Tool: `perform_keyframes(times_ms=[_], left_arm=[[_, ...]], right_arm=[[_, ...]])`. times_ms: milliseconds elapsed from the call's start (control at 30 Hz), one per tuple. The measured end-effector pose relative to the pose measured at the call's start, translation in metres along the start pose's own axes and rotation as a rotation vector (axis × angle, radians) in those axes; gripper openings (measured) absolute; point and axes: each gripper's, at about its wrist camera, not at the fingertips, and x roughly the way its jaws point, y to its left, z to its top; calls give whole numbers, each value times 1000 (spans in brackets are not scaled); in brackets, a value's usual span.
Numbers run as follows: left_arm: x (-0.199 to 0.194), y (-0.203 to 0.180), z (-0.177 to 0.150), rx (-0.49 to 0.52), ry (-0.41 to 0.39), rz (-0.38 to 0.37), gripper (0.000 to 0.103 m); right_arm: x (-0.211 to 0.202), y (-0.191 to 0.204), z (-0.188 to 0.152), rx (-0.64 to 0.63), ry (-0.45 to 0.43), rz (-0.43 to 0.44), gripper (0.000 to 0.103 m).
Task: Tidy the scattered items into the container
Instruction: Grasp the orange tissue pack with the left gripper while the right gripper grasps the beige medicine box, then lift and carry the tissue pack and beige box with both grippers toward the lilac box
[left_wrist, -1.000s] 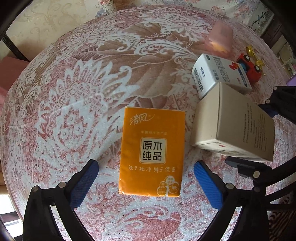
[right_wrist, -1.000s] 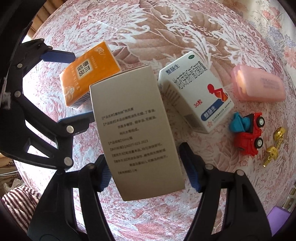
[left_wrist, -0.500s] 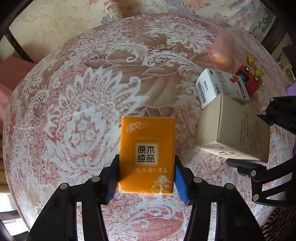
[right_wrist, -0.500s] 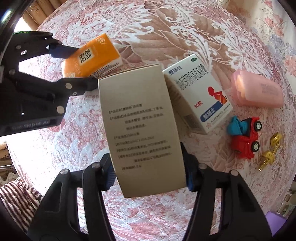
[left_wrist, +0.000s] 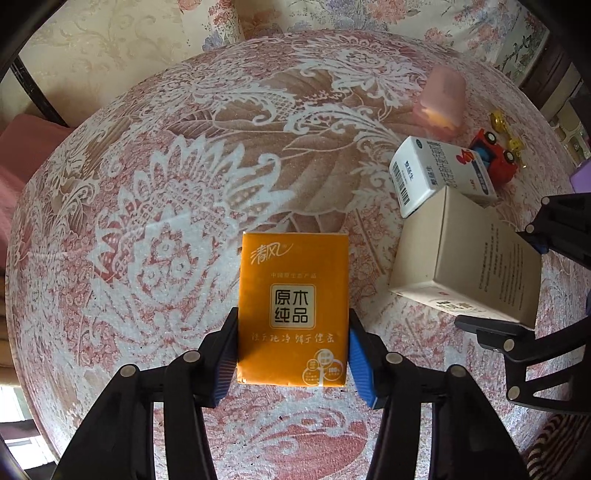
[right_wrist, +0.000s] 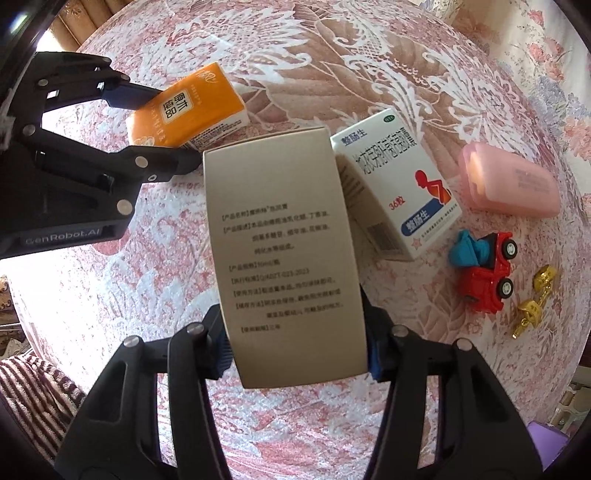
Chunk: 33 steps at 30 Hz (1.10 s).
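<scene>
An orange tissue pack (left_wrist: 291, 295) sits between the blue pads of my left gripper (left_wrist: 293, 347), which is shut on its lower half just above the tablecloth. In the right wrist view a tall beige box with printed text (right_wrist: 284, 240) stands between the pads of my right gripper (right_wrist: 295, 354). Those jaws are closing, and both pads press on the box's sides. The two grippers are side by side, so the beige box (left_wrist: 476, 258) shows at the right of the left wrist view and the tissue pack (right_wrist: 188, 107) at the upper left of the right one.
A white medicine box (right_wrist: 399, 184) lies against the beige box's right side. Beyond it are a pink case (right_wrist: 509, 184), a red toy truck (right_wrist: 487, 273) and small gold pieces (right_wrist: 532, 299). A purple object (right_wrist: 546, 443) shows at the table's edge. The round table has a floral cloth (left_wrist: 184, 184).
My left gripper went from wide open around the tissue pack to shut on it, and the pack rose slightly. My right gripper's jaws narrowed onto the beige box.
</scene>
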Motion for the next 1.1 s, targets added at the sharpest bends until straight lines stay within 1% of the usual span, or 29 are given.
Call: perform_keyframes(times_ms=[133,200,267,500,533,567,600,667,767,833,967,1033,1100], left_arm=[[1,-4,1,-10,-6,4,52],[0,-8,-13,-27,-7,2,52],[-3,-10,-18,-52,-14,-13,52],[-16,-18,-44,-98,-36,-31,52],[-18,-20,-48,-100,-38,-32,52],[-19,-16,-50,-100,-40,-32,52],[-22,-4,-54,-99,-41,-31,52],[-30,26,-66,-94,-42,-32,52],[-57,36,-99,-88,-44,-33,52],[-65,31,-108,-79,-46,-33,52],[-74,15,-113,-47,-52,-32,52],[-79,4,-112,-26,-60,-34,52],[-79,-8,-104,-4,-73,-39,52]], right_arm=[[-7,-1,-1,17,-17,7,56],[-13,-3,-1,31,-33,15,56],[-18,-5,-3,48,-46,27,56],[-30,-7,-19,103,-72,72,56],[-30,13,-33,110,-74,76,56],[-25,15,-49,113,-75,78,56],[-20,11,-65,116,-76,80,56],[-33,18,-95,123,-75,85,56],[-38,20,-112,132,-74,87,56],[-39,19,-119,141,-77,86,56],[-43,12,-136,167,-89,80,56],[-49,4,-149,184,-97,74,56],[-60,-8,-168,200,-105,68,56]])
